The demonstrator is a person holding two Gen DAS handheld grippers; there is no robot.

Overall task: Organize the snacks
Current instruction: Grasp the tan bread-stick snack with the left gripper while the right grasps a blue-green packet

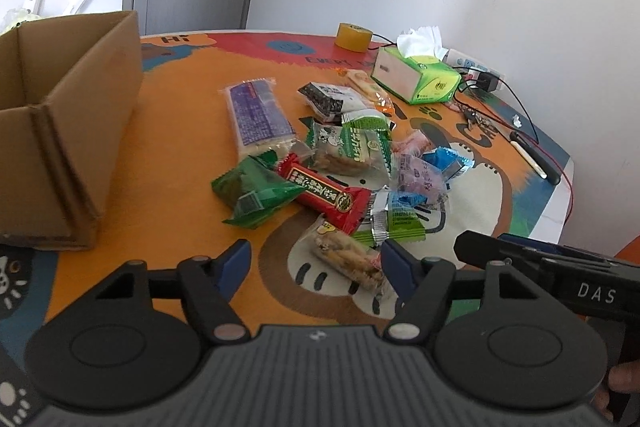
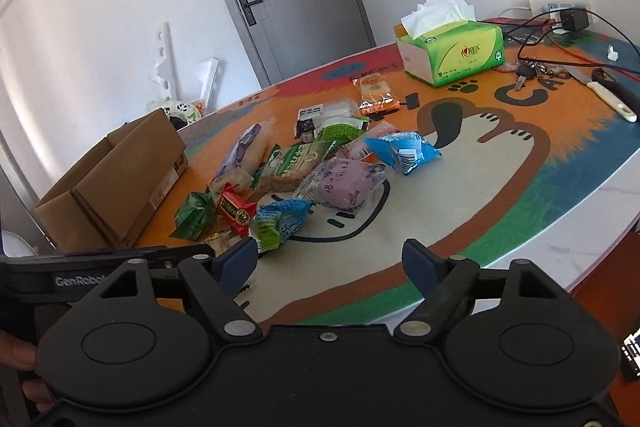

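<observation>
A pile of wrapped snacks lies mid-table: a red bar [image 1: 326,197], a dark green packet [image 1: 252,191], a long purple cracker pack [image 1: 258,115], a clear cereal bar [image 1: 346,257] and a blue packet [image 2: 402,151]. An open cardboard box [image 1: 60,123] stands at the left, also in the right wrist view [image 2: 120,183]. My left gripper [image 1: 316,263] is open just before the pile, its fingers either side of the cereal bar's near end. My right gripper [image 2: 332,261] is open and empty, near the table's front edge, right of the pile.
A green tissue box [image 1: 420,75] and a yellow tape roll [image 1: 354,37] stand at the back. Keys [image 2: 528,71], cables, a charger [image 2: 572,21] and a knife [image 2: 616,99] lie at the right. The table edge [image 2: 580,259] curves close on the right.
</observation>
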